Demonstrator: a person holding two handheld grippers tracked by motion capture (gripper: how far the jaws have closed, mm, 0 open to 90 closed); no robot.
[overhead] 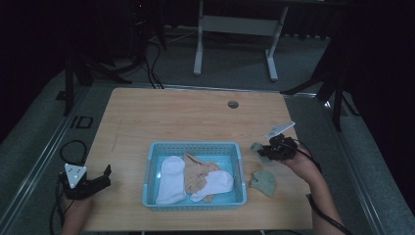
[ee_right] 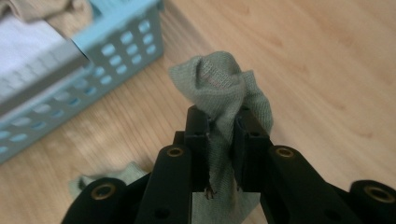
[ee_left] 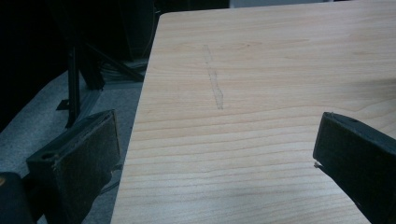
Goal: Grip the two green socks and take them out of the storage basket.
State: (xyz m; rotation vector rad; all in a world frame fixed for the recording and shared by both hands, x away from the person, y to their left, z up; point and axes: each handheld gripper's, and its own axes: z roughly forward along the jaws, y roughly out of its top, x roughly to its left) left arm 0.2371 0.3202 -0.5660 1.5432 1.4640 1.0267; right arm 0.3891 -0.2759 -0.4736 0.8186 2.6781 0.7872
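Right gripper (ee_right: 219,126): jaws closed tight on a grey-green sock (ee_right: 223,88), which bunches above the jaw tips and hangs down between them. In the high view this gripper (overhead: 262,149) sits just off the right side of the basket, lifted above the desk, the sock (overhead: 256,147) at its tip.

Left gripper (overhead: 103,175): jaws wide apart, holding nothing. In its own view the left jaw hangs over the desk's left edge with the floor below it, and the right jaw is over bare wood.

Basket (overhead: 195,147): light blue plastic, perforated walls, at the middle of the desk toward the near edge. Contents: a white sock (overhead: 171,178) at left, a second white sock (overhead: 215,183) at right, a tan cloth item (overhead: 198,169) between and partly under them.

Second grey-green sock (overhead: 263,182): flat on the desk, right of the basket, near the person's right forearm; it also shows low in the right gripper view (ee_right: 119,175).

Desk (overhead: 186,117): pale wood, round cable hole (overhead: 233,104) near the far edge. Far half bare; open strip left of the basket.
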